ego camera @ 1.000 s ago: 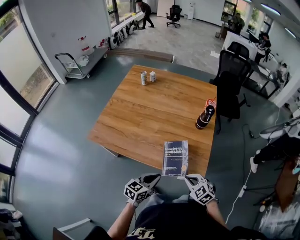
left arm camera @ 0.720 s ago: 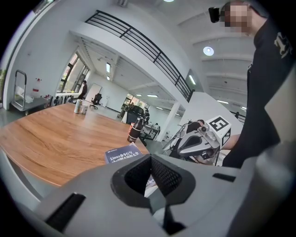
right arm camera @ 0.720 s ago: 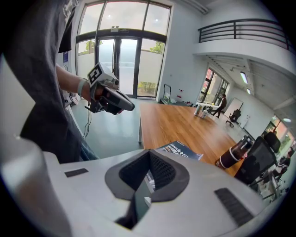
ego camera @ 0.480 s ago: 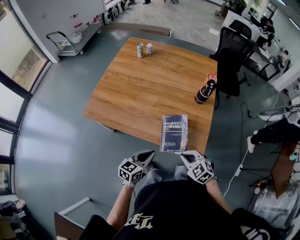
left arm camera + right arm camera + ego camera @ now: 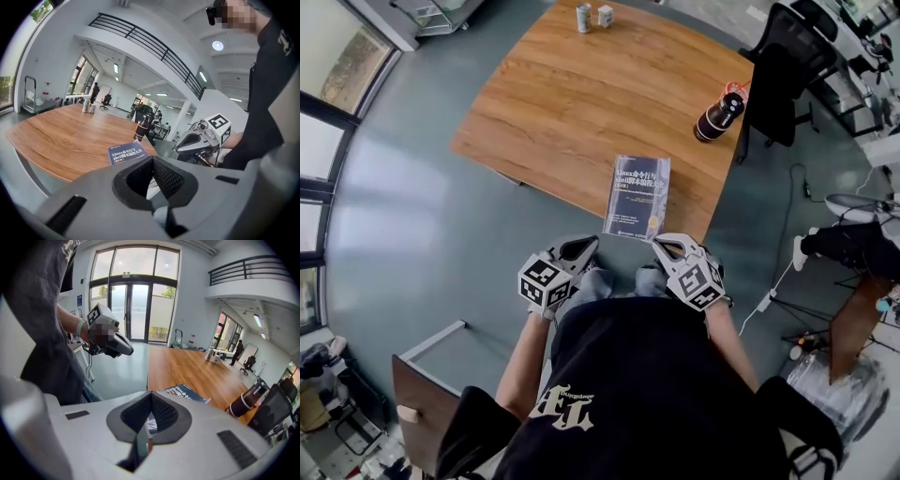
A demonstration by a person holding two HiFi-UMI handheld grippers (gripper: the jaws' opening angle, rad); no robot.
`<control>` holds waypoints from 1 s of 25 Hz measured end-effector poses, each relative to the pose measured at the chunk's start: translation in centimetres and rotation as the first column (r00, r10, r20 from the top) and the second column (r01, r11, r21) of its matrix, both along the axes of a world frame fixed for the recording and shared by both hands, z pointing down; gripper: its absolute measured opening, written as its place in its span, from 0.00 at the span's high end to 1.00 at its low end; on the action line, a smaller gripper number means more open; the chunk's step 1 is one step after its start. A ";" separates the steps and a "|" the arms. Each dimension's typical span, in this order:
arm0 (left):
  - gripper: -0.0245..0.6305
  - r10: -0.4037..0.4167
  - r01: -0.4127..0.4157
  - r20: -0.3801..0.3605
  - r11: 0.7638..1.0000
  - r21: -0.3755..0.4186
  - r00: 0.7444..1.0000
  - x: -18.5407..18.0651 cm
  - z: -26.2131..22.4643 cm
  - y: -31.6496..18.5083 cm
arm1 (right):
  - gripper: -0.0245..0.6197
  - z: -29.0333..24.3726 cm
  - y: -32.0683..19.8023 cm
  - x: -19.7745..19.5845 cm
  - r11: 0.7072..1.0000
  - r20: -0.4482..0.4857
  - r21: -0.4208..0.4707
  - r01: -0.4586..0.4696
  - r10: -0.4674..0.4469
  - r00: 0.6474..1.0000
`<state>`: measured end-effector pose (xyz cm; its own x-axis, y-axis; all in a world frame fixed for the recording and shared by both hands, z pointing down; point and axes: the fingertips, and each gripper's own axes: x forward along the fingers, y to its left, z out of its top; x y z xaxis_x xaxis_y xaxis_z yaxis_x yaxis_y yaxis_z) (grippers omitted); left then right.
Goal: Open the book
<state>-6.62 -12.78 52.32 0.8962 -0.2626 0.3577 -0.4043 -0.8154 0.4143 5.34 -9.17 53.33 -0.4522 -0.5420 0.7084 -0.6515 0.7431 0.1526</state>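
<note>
Dark blue book (image 5: 637,197) on brown wood-grain table (image 5: 572,112).

The bench (image 5: 581,112) runs off the frame's top edge, the two containers (image 5: 592,16) there are too small to identify, and fine print on the book (image 5: 637,192) is illegible.

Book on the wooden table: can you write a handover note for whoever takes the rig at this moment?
Left tongs: shut, empty, held just off the near edge of the table.
Right tongs: shut, empty, just short of the near right corner of the book; no contact evident.
Book: closed, cover up, lying flat at the table's near edge. A dark bottle stands farther back on the right.
Done: nothing yet, the cover is untouched.
Left: bring the tongs to the cover's edge, lift it and fold the book open.
</note>
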 end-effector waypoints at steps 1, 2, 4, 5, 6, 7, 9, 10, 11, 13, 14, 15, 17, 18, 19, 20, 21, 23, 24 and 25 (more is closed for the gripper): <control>0.96 0.001 -0.001 0.008 1.000 0.000 1.000 0.7 0.1 0.1 | 0.98 0.1 -0.2 0.7 1.000 0.010 0.003 -0.002 0.002 1.000; 0.96 0.001 -0.001 0.016 1.000 -0.001 1.000 1.4 0.2 0.3 | 0.98 0.2 -0.4 1.3 1.000 0.025 0.005 -0.004 0.004 1.000; 0.96 0.000 0.000 0.026 1.000 -0.002 1.000 3.0 0.1 0.6 | 0.98 0.6 -0.6 2.6 1.000 0.055 0.006 -0.007 0.006 0.998; 0.96 0.000 0.000 0.028 1.000 -0.005 1.000 3.8 0.1 0.9 | 0.98 0.8 -0.7 3.3 1.000 0.065 0.004 -0.008 0.007 0.998; 0.96 0.003 -0.002 0.029 1.000 -0.007 1.000 4.6 0.1 1.2 | 0.98 1.1 -0.7 3.9 1.000 0.075 0.002 -0.009 0.009 0.997; 0.96 0.006 -0.006 0.031 1.000 -0.009 1.000 5.5 0.1 1.5 | 0.98 1.4 -0.8 4.6 1.000 0.086 0.000 -0.012 0.012 0.996; 0.96 0.016 -0.015 0.036 1.000 -0.011 0.999 7.1 0.2 2.1 | 0.98 2.1 -1.1 5.9 1.000 0.106 -0.005 -0.022 0.023 0.994; 0.96 0.021 -0.020 0.041 1.000 -0.012 0.999 7.8 0.2 2.4 | 0.98 2.4 -1.2 6.5 1.000 0.116 -0.009 -0.028 0.029 0.993; 0.96 0.025 -0.024 0.045 1.000 -0.014 0.999 8.4 0.2 2.7 | 0.98 2.8 -1.3 7.0 0.999 0.124 -0.015 -0.032 0.034 0.992; 0.96 0.031 -0.030 0.054 0.999 -0.019 0.998 9.5 0.3 3.3 | 0.98 3.7 -1.6 8.0 0.999 0.142 -0.030 -0.039 0.043 0.989; 0.96 0.034 -0.033 0.059 0.999 -0.023 0.998 10.0 0.4 3.7 | 0.98 4.2 -1.7 8.4 0.998 0.152 -0.039 -0.042 0.048 0.987; 0.96 0.036 -0.034 0.063 0.999 -0.026 0.997 10.5 0.5 4.0 | 0.98 4.7 -1.8 8.8 0.998 0.166 -0.050 -0.047 0.055 0.985; 0.96 0.038 -0.036 0.071 0.999 -0.029 0.997 11.4 0.6 4.5 | 0.98 5.6 -2.2 9.4 0.995 0.205 -0.075 -0.061 0.075 0.976; 0.96 0.037 -0.035 0.076 0.999 -0.030 0.996 11.7 0.6 4.7 | 0.98 6.1 -2.5 9.6 0.994 0.226 -0.087 -0.067 0.086 0.970; 0.96 0.036 -0.033 0.080 0.999 -0.031 0.996 11.9 0.7 4.9 | 0.98 6.6 -2.8 9.8 0.993 0.240 -0.098 -0.072 0.094 0.966; 0.96 0.033 -0.031 0.086 0.999 -0.033 0.996 12.1 0.8 5.2 | 0.98 7.2 -3.0 9.9 0.991 0.243 -0.109 -0.071 0.096 0.965; 0.96 0.030 -0.027 0.092 0.999 -0.036 0.995 12.3 1.0 5.5 | 0.98 7.9 -3.2 10.0 0.991 0.237 -0.120 -0.066 0.093 0.967; 0.96 0.020 -0.016 0.102 0.999 -0.044 0.995 12.5 1.2 6.1 | 0.98 9.4 -3.3 10.2 0.990 0.211 -0.137 -0.047 0.075 0.975; 0.96 0.014 -0.009 0.106 0.999 -0.047 0.994 12.6 1.2 6.4 | 0.98 10.0 -3.4 10.2 0.989 0.200 -0.141 -0.037 0.065 0.978; 0.96 0.009 -0.003 0.110 0.999 -0.050 0.994 12.7 1.3 6.6 | 0.98 10.5 -3.6 10.2 0.989 0.195 -0.145 -0.026 0.054 0.979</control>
